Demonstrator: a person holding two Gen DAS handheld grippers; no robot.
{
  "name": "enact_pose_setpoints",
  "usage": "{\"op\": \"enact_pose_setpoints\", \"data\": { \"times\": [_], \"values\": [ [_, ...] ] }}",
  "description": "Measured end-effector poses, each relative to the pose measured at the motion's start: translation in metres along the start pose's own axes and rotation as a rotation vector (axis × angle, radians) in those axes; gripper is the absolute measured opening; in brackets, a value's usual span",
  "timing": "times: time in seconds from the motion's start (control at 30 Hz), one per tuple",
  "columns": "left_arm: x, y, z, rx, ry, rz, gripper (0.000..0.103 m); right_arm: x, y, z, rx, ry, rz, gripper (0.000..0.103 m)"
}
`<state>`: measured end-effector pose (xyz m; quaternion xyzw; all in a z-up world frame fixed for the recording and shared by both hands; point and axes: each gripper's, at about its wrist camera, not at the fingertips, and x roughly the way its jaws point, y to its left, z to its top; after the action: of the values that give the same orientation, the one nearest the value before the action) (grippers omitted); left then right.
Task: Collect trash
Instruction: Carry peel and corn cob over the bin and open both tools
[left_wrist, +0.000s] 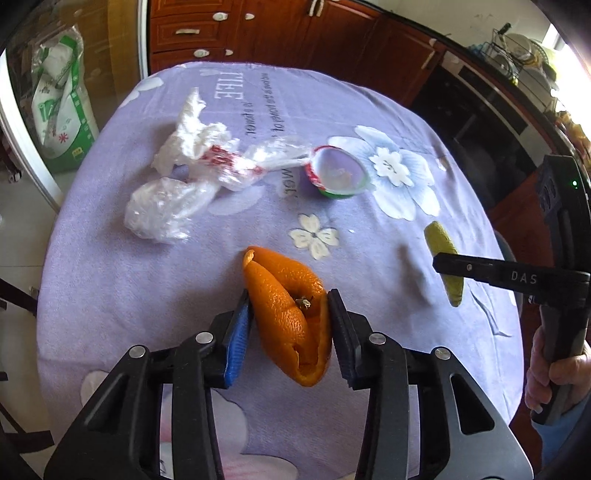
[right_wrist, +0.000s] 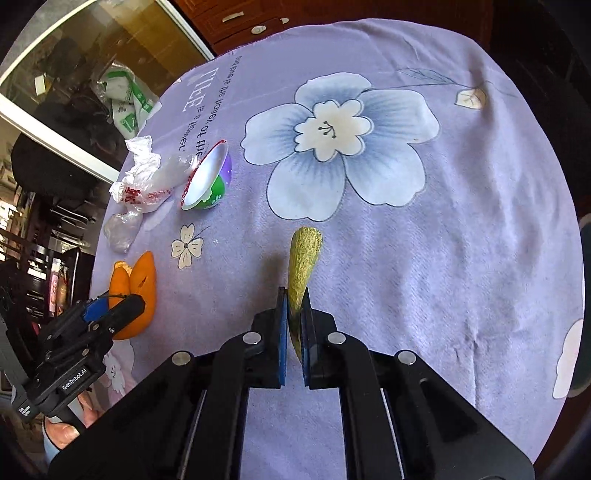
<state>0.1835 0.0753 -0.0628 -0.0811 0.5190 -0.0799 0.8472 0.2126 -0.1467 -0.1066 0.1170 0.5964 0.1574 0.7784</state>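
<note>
The left gripper (left_wrist: 290, 321) pinches the orange peel (left_wrist: 291, 314) at 6 o'clock on the tablecloth (left_wrist: 110, 288); the right gripper (right_wrist: 294, 325), pressed together, clamps the green peel (right_wrist: 303, 258) at 3 o'clock

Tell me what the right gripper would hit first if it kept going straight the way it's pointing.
Probably the purple tablecloth. The right gripper is angled down and shut on the yellow-green peel, whose far end likely reaches the cloth first.

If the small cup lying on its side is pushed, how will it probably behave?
The cup looks like thin, empty plastic, so it is probably very light and would slide or spin easily. Lying on its side with a round rim, it may roll in a curve. Its thin wall could dent under firm squeezing.
</note>
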Motion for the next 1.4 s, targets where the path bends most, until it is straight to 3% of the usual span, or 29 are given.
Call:
{"op": "enact_pose_setpoints", "data": {
  "times": [0.47,1.13,1.4],
  "values": [
    [-0.005,-0.127,0.002,0.219,0.020,-0.073,0.041,-0.066,-0.070,-0.021,0.135,-0.117,0.088,0.006],
    [0.028,-0.336,0.008,0.542,0.090,-0.169,0.042,-0.169,-0.255,-0.082,0.439,-0.330,0.032,0.007],
    [0.064,-0.392,0.003,0.625,0.158,-0.194,0.042,-0.175,-0.312,-0.101,0.547,-0.339,0.017,0.007]
  ]
}}
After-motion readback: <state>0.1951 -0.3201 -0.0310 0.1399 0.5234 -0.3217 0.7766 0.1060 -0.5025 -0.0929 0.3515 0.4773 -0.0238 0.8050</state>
